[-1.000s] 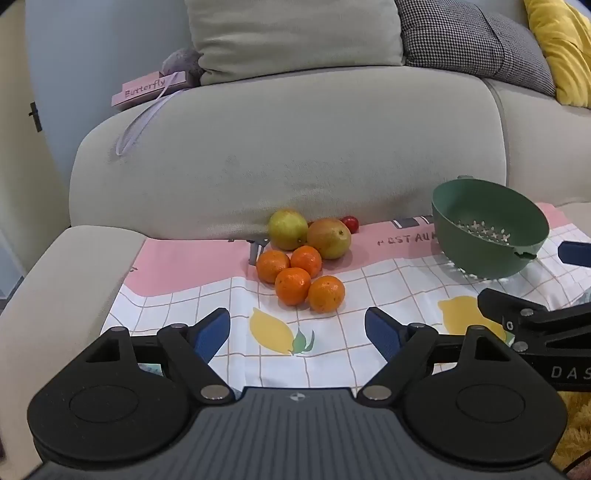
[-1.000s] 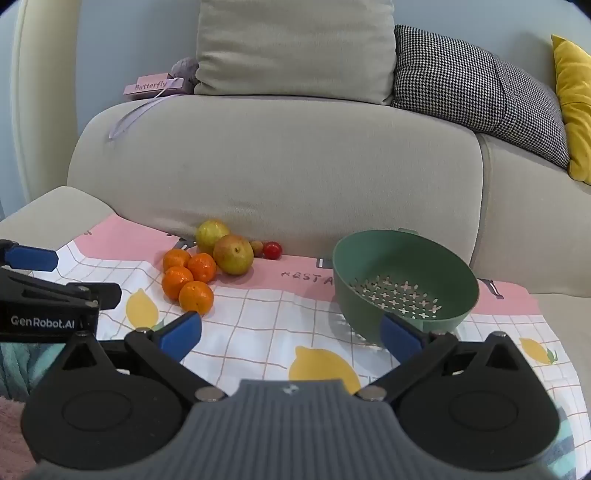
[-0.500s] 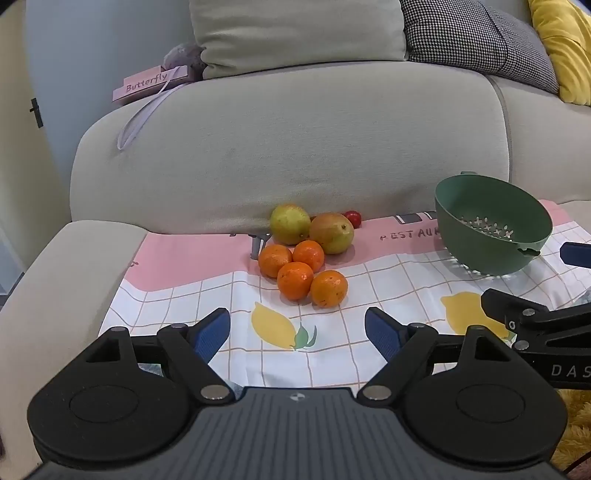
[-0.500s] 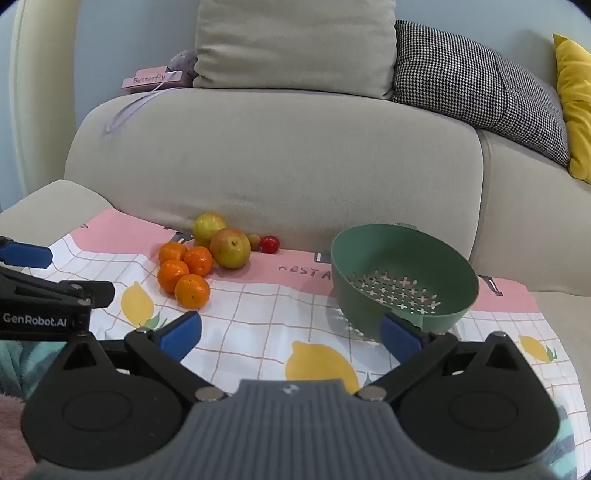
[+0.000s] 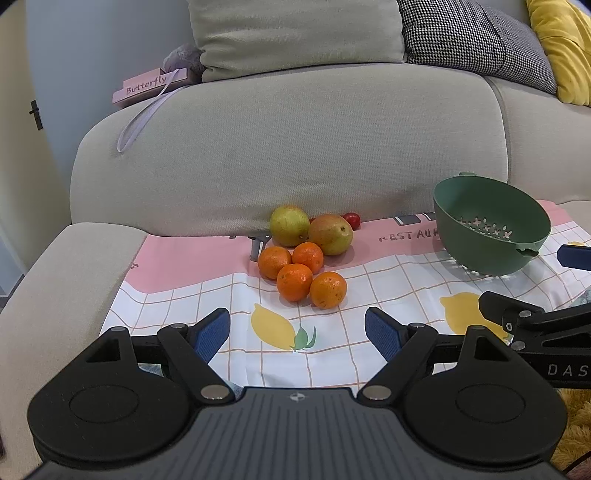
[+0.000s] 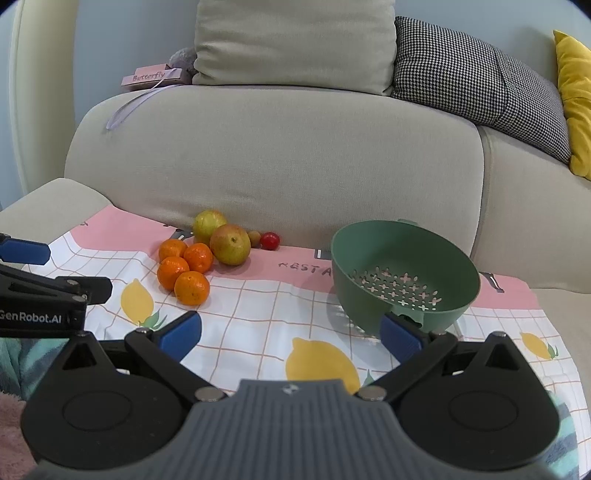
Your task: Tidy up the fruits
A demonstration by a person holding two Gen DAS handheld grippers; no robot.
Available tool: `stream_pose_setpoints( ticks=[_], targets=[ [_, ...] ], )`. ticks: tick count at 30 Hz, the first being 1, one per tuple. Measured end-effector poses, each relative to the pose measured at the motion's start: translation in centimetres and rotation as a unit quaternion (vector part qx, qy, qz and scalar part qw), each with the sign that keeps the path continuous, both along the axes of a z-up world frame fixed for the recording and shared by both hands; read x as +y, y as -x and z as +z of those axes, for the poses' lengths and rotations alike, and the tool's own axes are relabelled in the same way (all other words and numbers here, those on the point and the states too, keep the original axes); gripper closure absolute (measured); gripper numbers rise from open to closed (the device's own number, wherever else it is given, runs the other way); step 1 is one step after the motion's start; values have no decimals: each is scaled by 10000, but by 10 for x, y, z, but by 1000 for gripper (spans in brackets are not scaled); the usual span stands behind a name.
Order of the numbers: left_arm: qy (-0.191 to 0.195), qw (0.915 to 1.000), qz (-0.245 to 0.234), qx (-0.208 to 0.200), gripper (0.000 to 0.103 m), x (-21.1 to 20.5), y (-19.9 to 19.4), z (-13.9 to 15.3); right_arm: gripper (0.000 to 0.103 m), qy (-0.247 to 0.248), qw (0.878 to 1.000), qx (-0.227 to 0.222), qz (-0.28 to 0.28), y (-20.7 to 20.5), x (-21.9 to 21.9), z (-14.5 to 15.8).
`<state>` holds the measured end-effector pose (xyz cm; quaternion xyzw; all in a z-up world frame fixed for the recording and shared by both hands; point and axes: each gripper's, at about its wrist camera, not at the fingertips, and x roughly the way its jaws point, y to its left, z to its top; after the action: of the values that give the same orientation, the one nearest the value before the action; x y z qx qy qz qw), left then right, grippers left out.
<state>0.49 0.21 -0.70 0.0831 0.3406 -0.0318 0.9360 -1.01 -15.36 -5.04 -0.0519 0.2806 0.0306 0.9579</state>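
Several oranges [image 5: 301, 275] lie in a cluster on the lemon-print cloth [image 5: 332, 332] on the sofa seat. Two yellow-red pears [image 5: 330, 234] and a small red fruit [image 5: 351, 220] sit behind them against the backrest. A green colander bowl [image 5: 487, 225] stands tilted at the right; it also shows in the right wrist view [image 6: 404, 280]. My left gripper [image 5: 297, 332] is open and empty, short of the oranges. My right gripper [image 6: 290, 332] is open and empty, in front of the bowl. The oranges [image 6: 184, 269] lie to its far left.
The sofa backrest [image 5: 295, 147] rises right behind the fruit. A pink "Butterfly" box [image 5: 151, 86] and cushions [image 5: 295, 33] rest on top of it. The sofa armrest [image 5: 55, 295] borders the cloth on the left. A small brownish fruit [image 6: 254, 237] lies beside the red one.
Both grippers have moved slightly forward toward the sofa seat; the fruit and bowl look a little nearer and lower in view. Both stay open. Nothing was picked up.
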Motion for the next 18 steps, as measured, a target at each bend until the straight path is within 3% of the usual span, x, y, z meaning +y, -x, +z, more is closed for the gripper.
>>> stream_pose_setpoints(
  ticks=[18],
  targets=[
    [-6,10000,-5,-17,6,0,0,1,4,-33,10000,24,-9,-1,-2,-1]
  ],
)
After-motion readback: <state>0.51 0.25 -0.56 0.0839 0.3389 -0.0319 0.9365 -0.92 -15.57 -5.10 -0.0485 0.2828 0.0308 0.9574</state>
